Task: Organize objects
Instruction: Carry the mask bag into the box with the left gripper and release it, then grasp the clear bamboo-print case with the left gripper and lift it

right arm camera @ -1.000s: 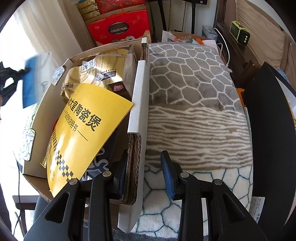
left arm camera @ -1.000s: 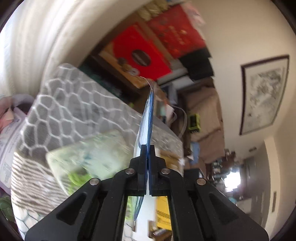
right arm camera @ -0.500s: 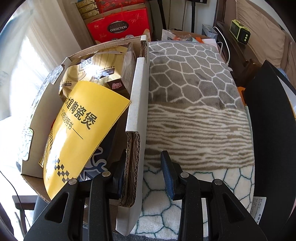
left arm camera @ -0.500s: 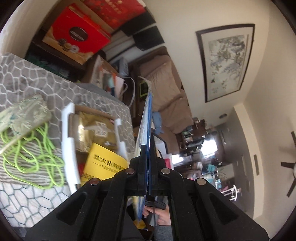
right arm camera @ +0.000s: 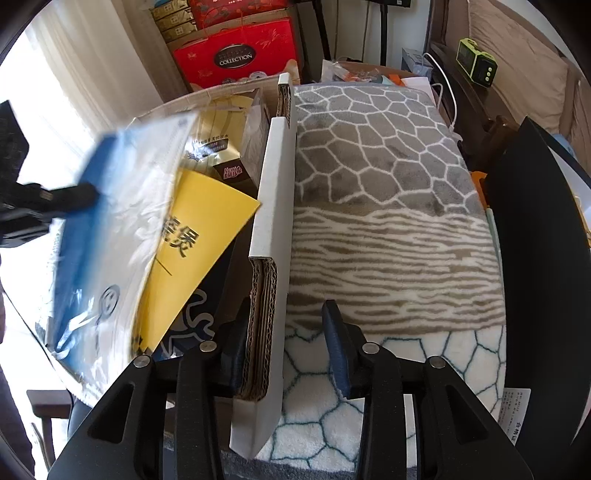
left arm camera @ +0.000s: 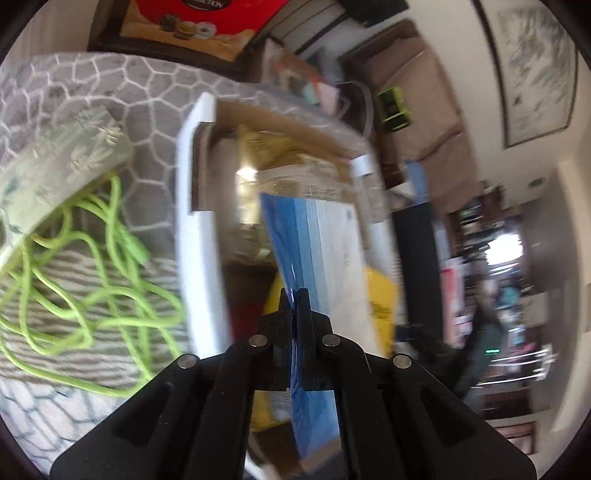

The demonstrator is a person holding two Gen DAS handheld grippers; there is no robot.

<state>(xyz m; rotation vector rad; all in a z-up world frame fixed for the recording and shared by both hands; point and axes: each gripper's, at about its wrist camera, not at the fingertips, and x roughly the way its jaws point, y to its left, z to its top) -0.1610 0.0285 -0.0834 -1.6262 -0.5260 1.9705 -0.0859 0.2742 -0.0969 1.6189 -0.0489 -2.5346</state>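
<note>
**Blue packet hanging over an open cardboard box**

Nearest in the left wrist view, the left gripper point(left arm camera: 294, 295) is pinching a flat blue-and-white plastic packet point(left arm camera: 325, 236) by its lower edge, jaws closed tight on the film. The packet is standing tilted above the open box point(left arm camera: 197, 221), whose white wall is running up the middle of the view. Inside the box, a yellow leaflet point(left arm camera: 380, 295) is showing beside the packet, with gold packaging further in. To the left of the box, a loose green cord point(left arm camera: 92, 288) is lying on a grey patterned blanket point(left arm camera: 147, 96), and a pale green pouch point(left arm camera: 55, 173) is resting just beyond the cord. A red gift box point(left arm camera: 207, 22) is sitting at the far end.

In the right wrist view, the right gripper point(right arm camera: 288, 350) is straddling the box's corrugated wall point(right arm camera: 267, 295). Its left finger point(right arm camera: 236, 347) is sitting against the wall's inner face, while the other finger is standing clear over the blanket, so the jaws are parted and not squeezing the wall. Further back on the left, the packet is blurring across the box opening, covering part of the yellow leaflet.
</note>
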